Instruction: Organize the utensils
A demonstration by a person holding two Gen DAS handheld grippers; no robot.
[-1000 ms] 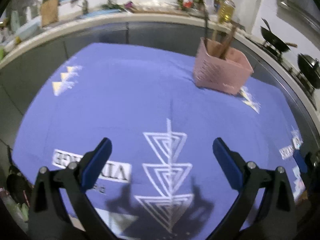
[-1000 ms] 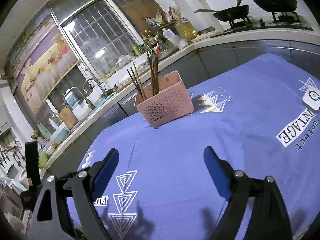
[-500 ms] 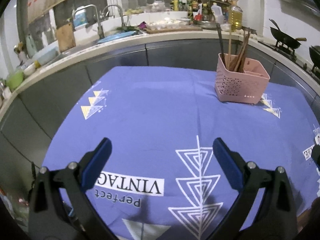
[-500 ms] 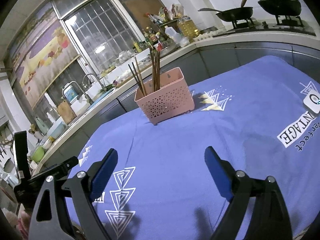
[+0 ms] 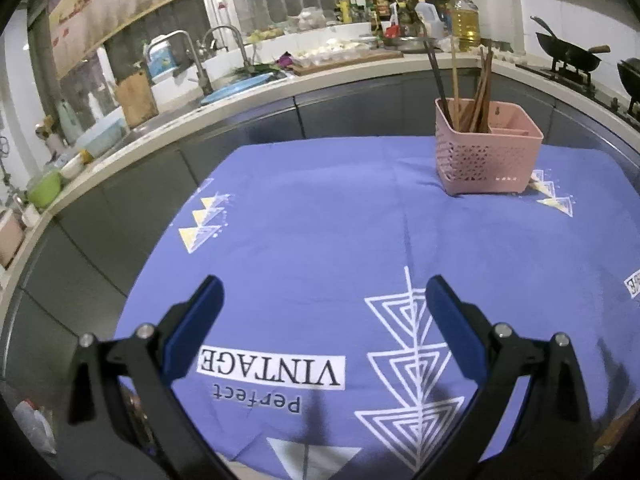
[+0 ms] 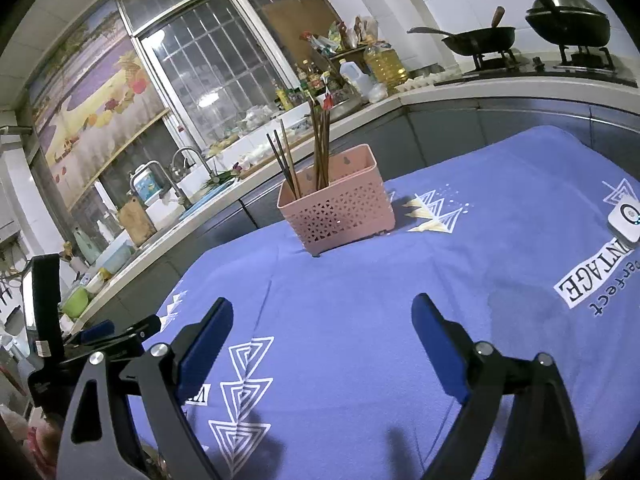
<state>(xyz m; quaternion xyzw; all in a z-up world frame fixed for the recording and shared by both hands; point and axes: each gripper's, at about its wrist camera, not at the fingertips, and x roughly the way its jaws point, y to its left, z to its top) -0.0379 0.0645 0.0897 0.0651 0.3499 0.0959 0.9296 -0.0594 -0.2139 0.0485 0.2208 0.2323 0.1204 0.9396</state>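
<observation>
A pink perforated utensil basket (image 5: 486,156) stands at the far right of the blue tablecloth (image 5: 340,232), with several brown chopsticks (image 5: 470,84) upright in its left compartment. The basket also shows in the right wrist view (image 6: 340,210), chopsticks (image 6: 320,148) sticking up. My left gripper (image 5: 324,292) is open and empty above the near edge of the cloth. My right gripper (image 6: 322,312) is open and empty, well short of the basket. The left gripper (image 6: 108,334) shows at the lower left of the right wrist view.
A kitchen counter (image 5: 240,92) with a sink, taps and bottles curves behind the table. A wok (image 6: 480,38) and a lidded pot (image 6: 568,20) sit on the stove at right. A small white device (image 6: 626,220) lies on the cloth's right edge.
Both grippers have tilted up and drawn back from the table, so the basket looks farther off and more of the counter shows. Both stay open and empty.
</observation>
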